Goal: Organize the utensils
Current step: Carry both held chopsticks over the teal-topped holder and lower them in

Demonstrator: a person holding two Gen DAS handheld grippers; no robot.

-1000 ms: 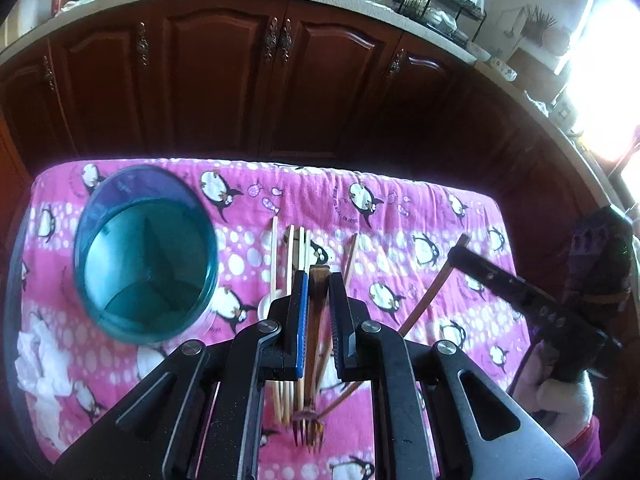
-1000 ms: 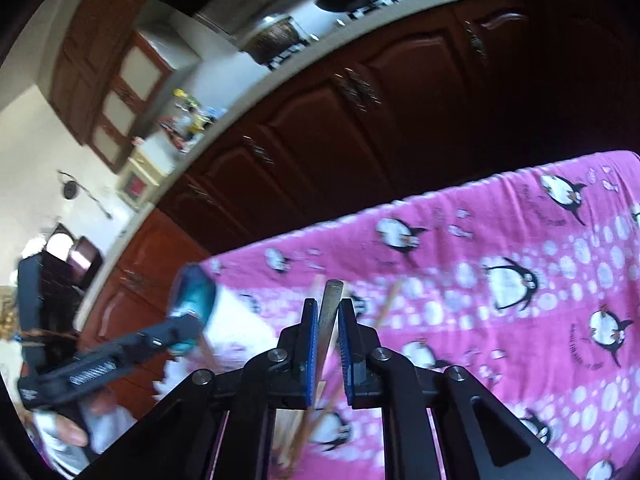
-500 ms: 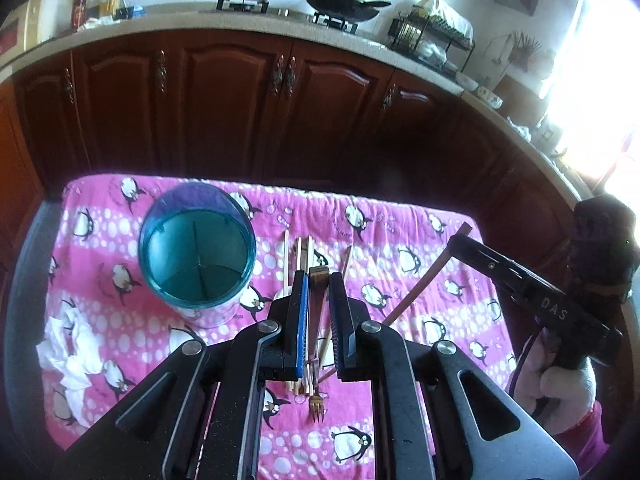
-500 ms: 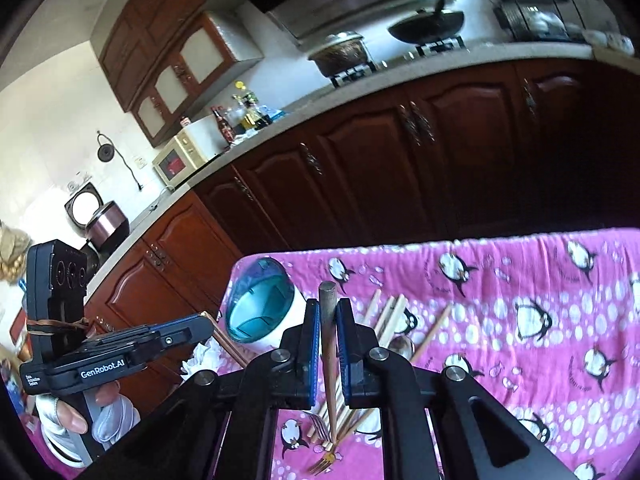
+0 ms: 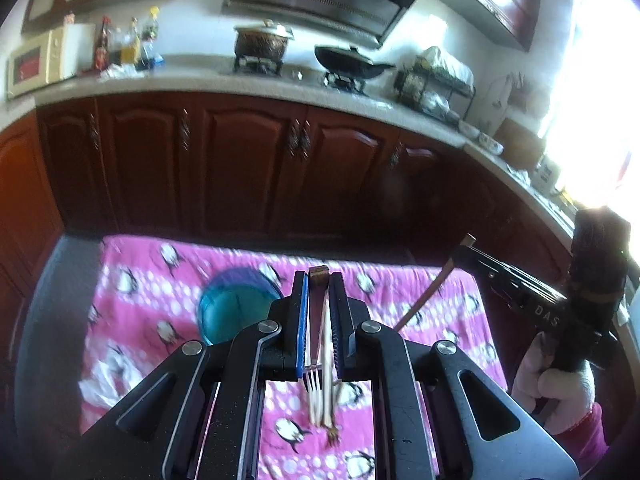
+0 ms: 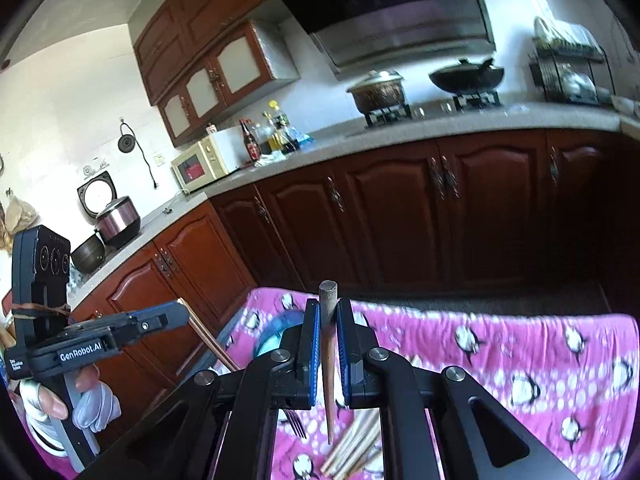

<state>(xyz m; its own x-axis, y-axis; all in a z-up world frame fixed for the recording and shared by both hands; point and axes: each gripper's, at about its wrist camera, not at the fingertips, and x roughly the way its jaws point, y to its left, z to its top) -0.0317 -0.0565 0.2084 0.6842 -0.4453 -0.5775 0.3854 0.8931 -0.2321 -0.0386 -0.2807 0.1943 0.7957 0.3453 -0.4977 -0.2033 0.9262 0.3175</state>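
Both tongs have risen well clear of the penguin-cloth surface (image 5: 132, 280) since a second ago. The left tongs (image 5: 319, 280) pinch a fork (image 5: 313, 376), probably; the right tongs (image 6: 328, 312) clamp a wooden-handled utensil (image 6: 329, 360). The teal holder (image 5: 232, 312) waits below.

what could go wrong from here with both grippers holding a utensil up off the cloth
The left gripper pinches its fork near the handle end, so it may pivot or slip. The right gripper holds a long brown utensil likewise. The blue cup looks light; a misaimed drop might tip it.
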